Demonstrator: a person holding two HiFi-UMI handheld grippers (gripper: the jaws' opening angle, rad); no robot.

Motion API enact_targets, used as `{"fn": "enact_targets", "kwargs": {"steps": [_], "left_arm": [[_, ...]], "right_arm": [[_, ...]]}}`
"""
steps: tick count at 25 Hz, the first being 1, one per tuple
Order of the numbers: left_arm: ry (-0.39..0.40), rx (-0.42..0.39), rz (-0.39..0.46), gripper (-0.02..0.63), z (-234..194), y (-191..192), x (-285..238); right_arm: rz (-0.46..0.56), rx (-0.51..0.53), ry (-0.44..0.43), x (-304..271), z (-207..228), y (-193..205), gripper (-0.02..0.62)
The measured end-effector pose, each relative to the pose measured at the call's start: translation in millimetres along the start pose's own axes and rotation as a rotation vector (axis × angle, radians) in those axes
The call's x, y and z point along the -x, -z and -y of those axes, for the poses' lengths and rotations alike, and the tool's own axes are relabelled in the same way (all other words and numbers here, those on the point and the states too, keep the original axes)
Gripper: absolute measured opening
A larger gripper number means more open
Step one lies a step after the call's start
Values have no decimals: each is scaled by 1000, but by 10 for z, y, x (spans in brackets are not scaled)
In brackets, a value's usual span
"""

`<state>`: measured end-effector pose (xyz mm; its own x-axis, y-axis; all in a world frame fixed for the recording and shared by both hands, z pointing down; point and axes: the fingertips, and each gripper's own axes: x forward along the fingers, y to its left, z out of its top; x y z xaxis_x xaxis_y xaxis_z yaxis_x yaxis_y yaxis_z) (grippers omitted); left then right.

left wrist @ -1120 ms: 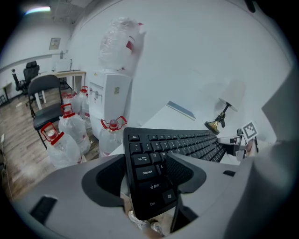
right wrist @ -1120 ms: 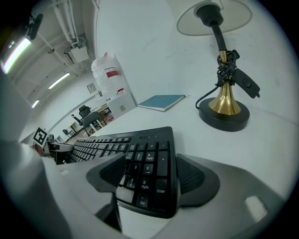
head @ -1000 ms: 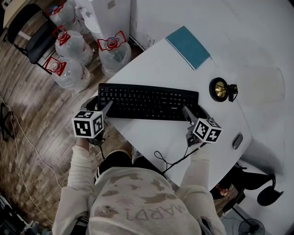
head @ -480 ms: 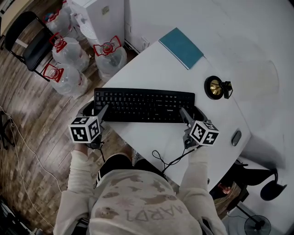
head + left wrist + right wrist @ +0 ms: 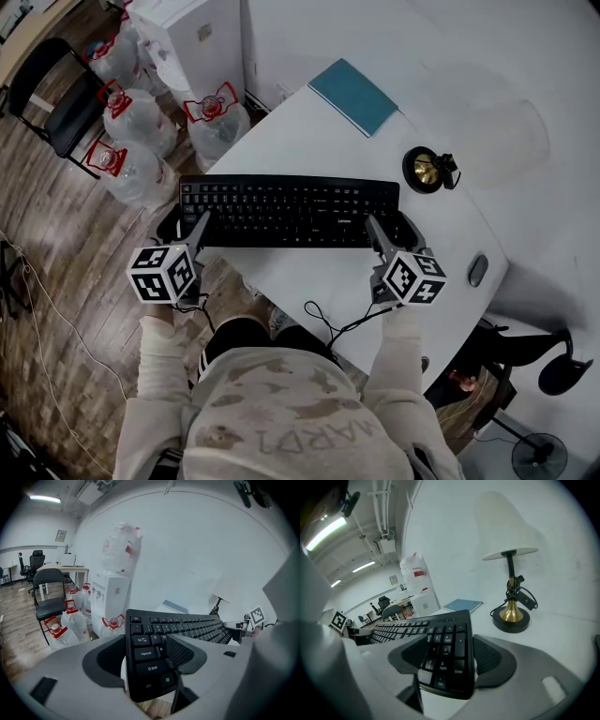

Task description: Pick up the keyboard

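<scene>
One lamp (image 5: 427,172) stands just beyond the keyboard (image 5: 291,211).

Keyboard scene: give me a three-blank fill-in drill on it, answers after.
The tongs gripping the black plastic keyboard at its Caps Lock end are the person's ____ ones.
The clear plastic water jugs on the wooden floor have ____ handles.
Of the flat teal notebook and the black-based desk lamp on the white table, the ____ stands nearer the keyboard.
Missing: left; red; lamp.
</scene>
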<state>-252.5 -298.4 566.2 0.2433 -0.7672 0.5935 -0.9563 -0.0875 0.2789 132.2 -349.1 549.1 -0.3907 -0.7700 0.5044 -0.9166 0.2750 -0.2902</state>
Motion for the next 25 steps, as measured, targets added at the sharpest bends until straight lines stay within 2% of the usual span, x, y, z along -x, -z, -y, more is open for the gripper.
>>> {"fn": "enact_targets", "kwargs": {"steps": [8, 14, 25], "left_arm": [[15, -49, 111, 268, 251, -296, 372], [28, -104, 189, 268, 471, -508, 646], [68, -155, 303, 268, 911, -813, 983]], "right_arm": [[130, 43, 10, 487, -114, -300, 318], [201, 48, 23, 834, -145, -428, 316], [327, 70, 55, 1447, -102, -713, 316]]}}
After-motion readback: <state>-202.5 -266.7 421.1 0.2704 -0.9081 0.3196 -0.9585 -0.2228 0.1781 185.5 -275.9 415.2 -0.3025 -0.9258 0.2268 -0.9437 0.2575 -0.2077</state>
